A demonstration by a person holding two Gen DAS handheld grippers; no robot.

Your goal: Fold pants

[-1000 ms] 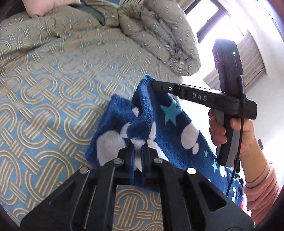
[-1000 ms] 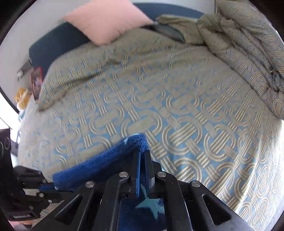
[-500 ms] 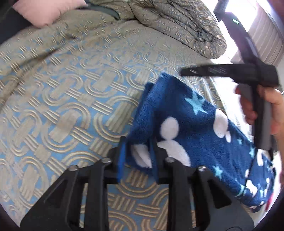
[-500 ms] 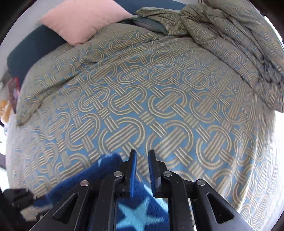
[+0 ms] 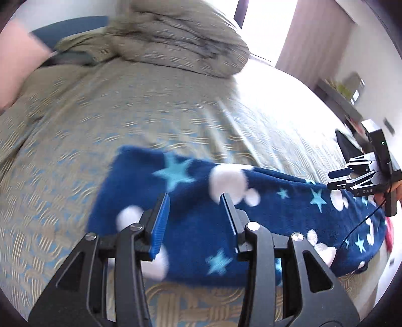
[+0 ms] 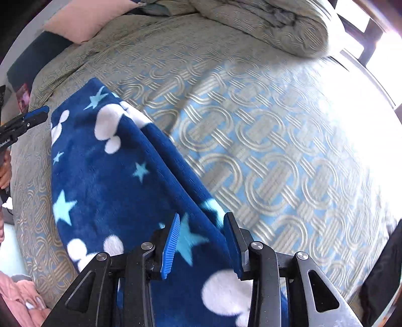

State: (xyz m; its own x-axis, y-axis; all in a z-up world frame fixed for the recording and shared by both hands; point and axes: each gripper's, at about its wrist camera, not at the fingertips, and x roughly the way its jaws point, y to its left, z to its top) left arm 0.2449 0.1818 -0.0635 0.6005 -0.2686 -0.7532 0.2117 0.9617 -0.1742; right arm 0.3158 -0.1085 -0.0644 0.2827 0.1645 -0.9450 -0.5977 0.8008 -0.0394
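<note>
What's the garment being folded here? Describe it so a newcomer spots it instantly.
Start from the bed, covered by a blue-and-tan bedspread with interlocking rings. On its near side lie the pants, stretched between the open left gripper and open right gripper. They are the only dark blue fleece there, printed with light blue stars and white mouse-head shapes, unlike the tan duvet heaped behind.

**Pants flat on the bed, a gripper over each end**

The pants [image 5: 201,216] lie on the bed [image 5: 150,105]. The left gripper [image 5: 194,213] hangs over one end of them; the right gripper [image 6: 202,236] hangs over the other end, its jaws either side of a folded edge. Beyond both, at the bed's far side, lies a heaped duvet [image 5: 181,45]. A pillow [image 6: 83,17] sits far left of the right gripper.
</note>
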